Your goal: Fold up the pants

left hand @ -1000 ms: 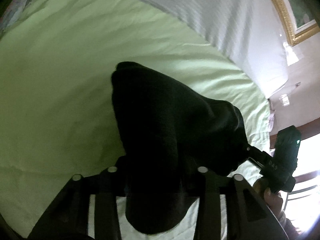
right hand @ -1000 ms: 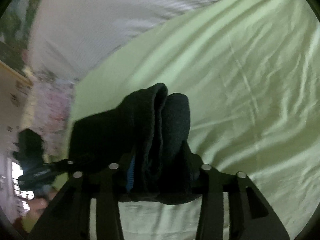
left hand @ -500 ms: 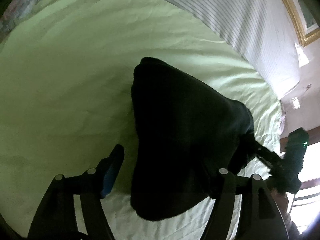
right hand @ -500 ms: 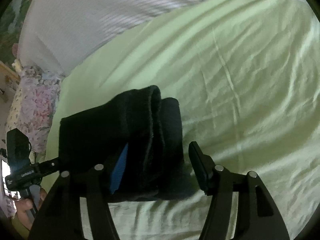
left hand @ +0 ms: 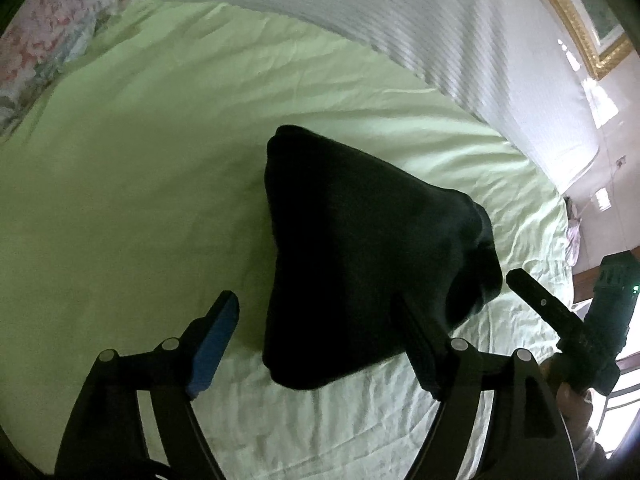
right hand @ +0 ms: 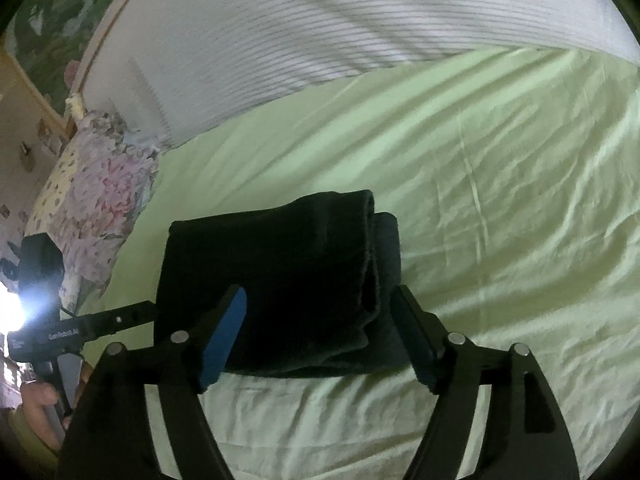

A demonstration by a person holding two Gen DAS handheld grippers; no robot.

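Observation:
The black pants [left hand: 360,248] lie folded into a thick bundle on the light green bed sheet [left hand: 120,200]. My left gripper [left hand: 316,344] is open, its fingers apart at the near end of the bundle, holding nothing. In the right wrist view the same folded pants [right hand: 280,280] show stacked layers with a rolled edge on the right. My right gripper [right hand: 320,340] is open too, with its fingers either side of the bundle's near edge. The right gripper also shows in the left wrist view [left hand: 560,320], and the left one in the right wrist view [right hand: 80,328].
A white striped pillow or headboard cover [left hand: 400,20] runs along the far side of the bed. A floral pillow [right hand: 92,192] lies at one corner. A gold picture frame [left hand: 580,20] hangs on the wall. A bright window [right hand: 16,308] glares.
Both grippers were shut on the pants a second ago. They have opened and drawn back, and the folded bundle now rests on the sheet.

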